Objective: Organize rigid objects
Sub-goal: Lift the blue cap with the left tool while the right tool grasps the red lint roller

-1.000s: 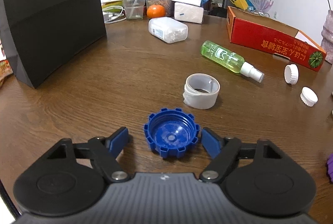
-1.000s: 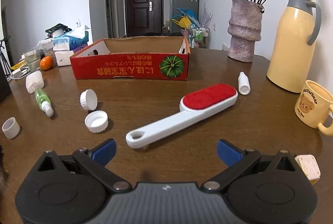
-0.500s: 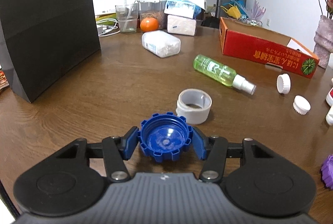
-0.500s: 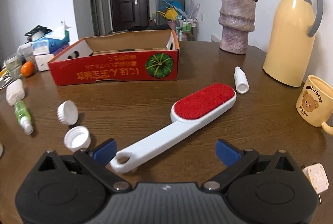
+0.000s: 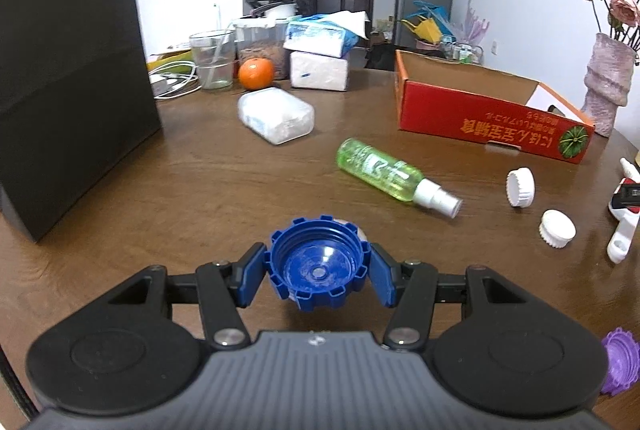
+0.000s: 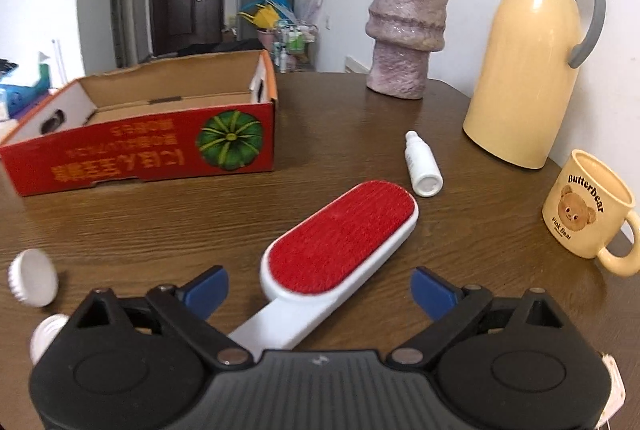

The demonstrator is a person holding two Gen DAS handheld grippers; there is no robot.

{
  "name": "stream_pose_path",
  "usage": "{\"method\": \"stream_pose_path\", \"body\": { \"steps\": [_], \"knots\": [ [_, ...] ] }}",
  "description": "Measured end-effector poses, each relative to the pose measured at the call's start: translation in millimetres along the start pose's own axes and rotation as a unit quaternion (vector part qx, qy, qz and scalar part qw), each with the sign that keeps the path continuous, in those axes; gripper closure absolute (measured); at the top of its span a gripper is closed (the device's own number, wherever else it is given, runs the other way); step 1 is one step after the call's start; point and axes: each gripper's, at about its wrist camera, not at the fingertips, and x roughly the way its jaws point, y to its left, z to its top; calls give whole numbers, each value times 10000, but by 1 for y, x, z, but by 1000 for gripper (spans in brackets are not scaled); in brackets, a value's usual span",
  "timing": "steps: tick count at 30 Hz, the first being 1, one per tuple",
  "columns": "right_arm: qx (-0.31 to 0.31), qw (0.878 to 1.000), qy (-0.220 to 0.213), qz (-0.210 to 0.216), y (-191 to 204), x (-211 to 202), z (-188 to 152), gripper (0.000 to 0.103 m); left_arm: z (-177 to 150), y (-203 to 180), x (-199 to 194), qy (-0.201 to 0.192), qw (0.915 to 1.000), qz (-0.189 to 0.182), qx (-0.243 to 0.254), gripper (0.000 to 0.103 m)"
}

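The left tongs (image 5: 318,272) pinch a blue cap (image 5: 318,266) at lower centre, pads on its ribbed rim; it looks light, stiff, easy to grip there. The right tongs (image 6: 320,290) gape wide around a lint brush (image 6: 340,250), gripping nothing; its narrow handle seems the best hold. The red box (image 6: 140,154) at left looks empty.

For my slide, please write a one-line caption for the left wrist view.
Left gripper shut on a blue cap, with a green spray bottle and red box beyond.
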Motion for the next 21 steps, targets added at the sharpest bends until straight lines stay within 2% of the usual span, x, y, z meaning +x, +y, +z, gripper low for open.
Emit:
{"method": "stream_pose_path", "body": {
  "steps": [8,13,21],
  "knots": [
    [254,9987,140,-408,1,33,9,9,13,-18,8,-48,9998,-168,122,47],
    [327,9980,100,-531,1,39,10,10,16,-24,12,-18,9996,-230,158,47],
    [443,9988,142,-128,-12,32,6,35,19,-32,16,4,9993,-354,150,47]
  ]
}}
